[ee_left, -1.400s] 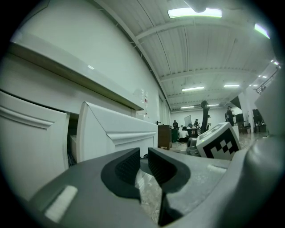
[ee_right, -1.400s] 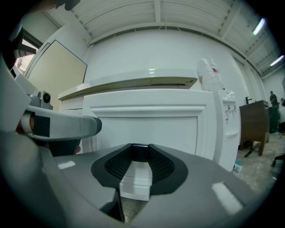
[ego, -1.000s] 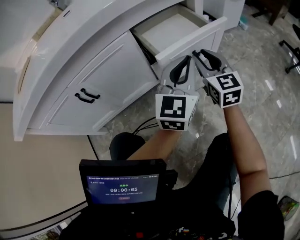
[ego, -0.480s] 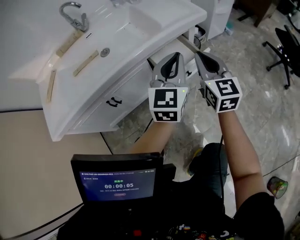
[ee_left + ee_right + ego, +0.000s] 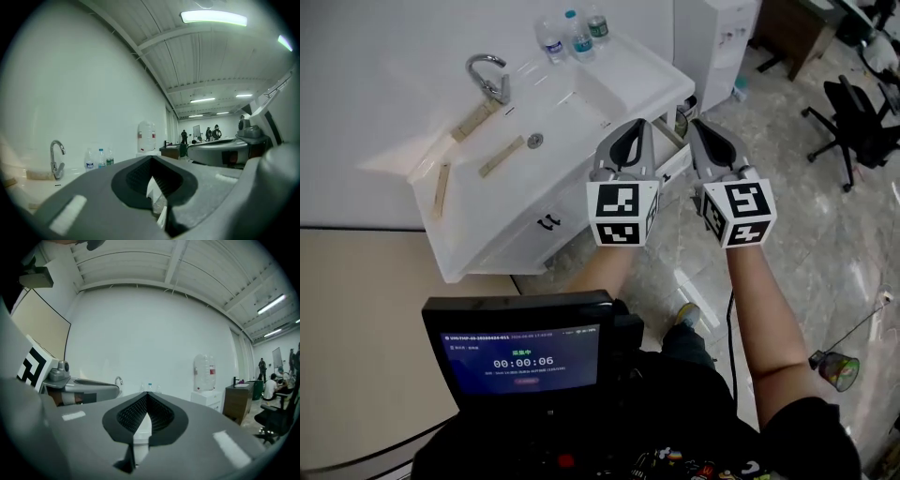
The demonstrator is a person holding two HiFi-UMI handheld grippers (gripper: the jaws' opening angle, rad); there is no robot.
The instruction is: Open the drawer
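Observation:
The white vanity (image 5: 478,202) stands at the upper left of the head view. Its top right drawer (image 5: 672,165) is pulled out, and only a strip of it shows between my two grippers. My left gripper (image 5: 632,129) and right gripper (image 5: 706,127) hang side by side in the air above that drawer, touching nothing. Both are shut and empty. In the left gripper view my left gripper (image 5: 152,165) points over the sink toward the wall. In the right gripper view my right gripper (image 5: 147,396) does the same, jaws closed tip to tip.
A faucet (image 5: 490,78), water bottles (image 5: 573,34) and wooden strips (image 5: 501,157) sit on the vanity top. Black door handles (image 5: 549,222) show below. A water dispenser (image 5: 714,33) stands beyond, an office chair (image 5: 851,120) at right, a monitor (image 5: 521,352) at my chest.
The head view has drawn back and up, so the whole sink top now shows. Both grippers have lifted away from the open drawer and stay shut side by side.

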